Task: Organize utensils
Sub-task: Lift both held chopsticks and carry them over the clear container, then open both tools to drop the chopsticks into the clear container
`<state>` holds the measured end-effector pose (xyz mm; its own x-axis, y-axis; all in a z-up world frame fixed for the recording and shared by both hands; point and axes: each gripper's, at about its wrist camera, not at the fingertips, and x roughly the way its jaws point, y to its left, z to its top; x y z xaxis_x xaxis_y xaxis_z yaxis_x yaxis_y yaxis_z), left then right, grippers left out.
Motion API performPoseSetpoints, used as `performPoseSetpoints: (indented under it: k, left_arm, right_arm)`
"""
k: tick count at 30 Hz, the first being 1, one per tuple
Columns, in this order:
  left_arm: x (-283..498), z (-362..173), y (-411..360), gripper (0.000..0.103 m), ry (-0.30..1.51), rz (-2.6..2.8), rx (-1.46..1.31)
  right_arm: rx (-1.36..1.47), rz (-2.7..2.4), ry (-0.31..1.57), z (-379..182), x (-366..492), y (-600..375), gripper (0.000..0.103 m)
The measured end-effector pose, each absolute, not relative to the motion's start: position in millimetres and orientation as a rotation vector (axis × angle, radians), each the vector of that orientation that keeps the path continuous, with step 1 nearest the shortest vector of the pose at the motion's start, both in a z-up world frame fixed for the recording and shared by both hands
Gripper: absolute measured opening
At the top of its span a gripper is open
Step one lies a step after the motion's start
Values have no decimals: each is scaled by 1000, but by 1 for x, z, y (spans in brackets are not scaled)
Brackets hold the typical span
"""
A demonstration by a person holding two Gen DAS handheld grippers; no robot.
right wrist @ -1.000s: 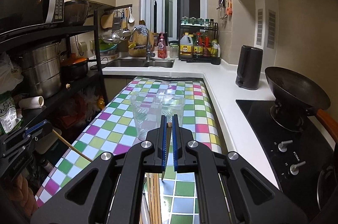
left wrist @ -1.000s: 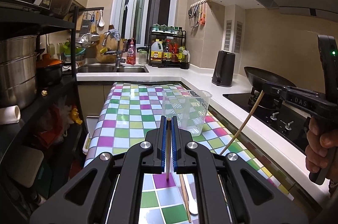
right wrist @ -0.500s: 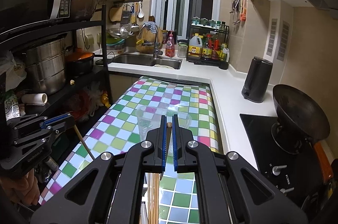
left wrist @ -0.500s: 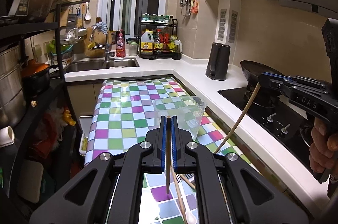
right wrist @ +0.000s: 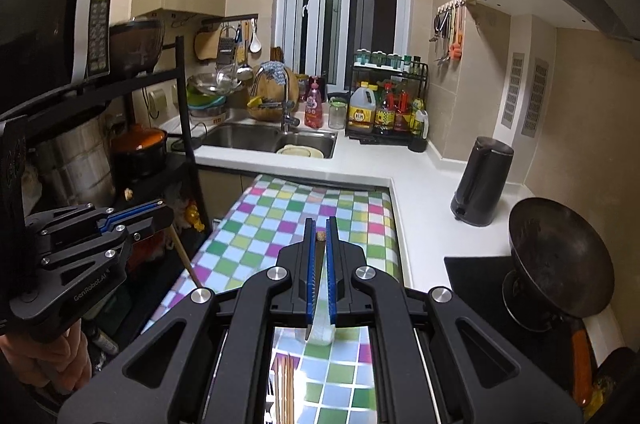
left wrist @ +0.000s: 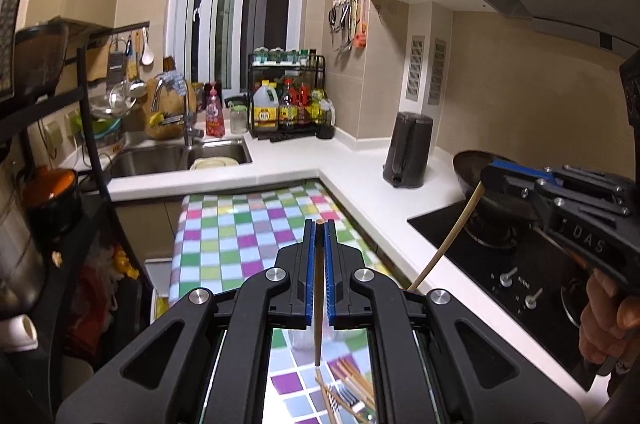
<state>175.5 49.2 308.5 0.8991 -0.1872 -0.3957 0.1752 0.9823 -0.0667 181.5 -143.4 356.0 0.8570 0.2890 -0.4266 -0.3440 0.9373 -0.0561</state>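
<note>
The left gripper [left wrist: 319, 224] has its blue pads pressed together on a chopstick [left wrist: 317, 304], which runs upright between them, its butt end showing at the fingertips and its thin end hanging down over the checkered cloth [left wrist: 240, 236]. Below that end, more chopsticks [left wrist: 352, 384] lie loose on the cloth, seen through the gap in the gripper body; a clear cup [left wrist: 298, 340] shows just behind them, mostly hidden.

The right gripper [right wrist: 320, 236] likewise pinches a second chopstick [right wrist: 320, 235]; only its butt end shows between the pads in its own view. From the left camera the right gripper [left wrist: 490, 176] is held out over the stove [left wrist: 500, 264], and its chopstick [left wrist: 448, 240] slants down toward the counter edge. From the right camera the left gripper [right wrist: 160, 214] hangs off the cloth's left side with its chopstick [right wrist: 184, 256] angled downward.

A kettle [right wrist: 482, 180] stands on the white counter [right wrist: 424, 192], a wok [right wrist: 560, 260] sits on the stove, and a sink [right wrist: 256, 138] lies beyond the cloth.
</note>
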Motion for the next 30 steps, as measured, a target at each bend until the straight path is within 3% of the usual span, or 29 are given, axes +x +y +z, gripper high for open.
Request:
performPoseSetpoints:
  k: [8,18,26,29,30]
  left_arm:
    - [230,336,45,5,378,-173,-53]
    - [294,247,44,5,566,-197,-90]
    - [316,213,48,5,680,-216,-125]
    - [318,208,49,6,706,-218,-132]
    - [316,209,50,10,703,-218,-139]
  right_arm:
    - [-117,307,403,371,230,-130,5]
    - [-123,307,562,293,279,-124,5]
    - [-105,292,662,257,299,-127,5]
    - [-89,272,677,252,300,-131,10]
    - [-87,271,677,252,299,-133,25]
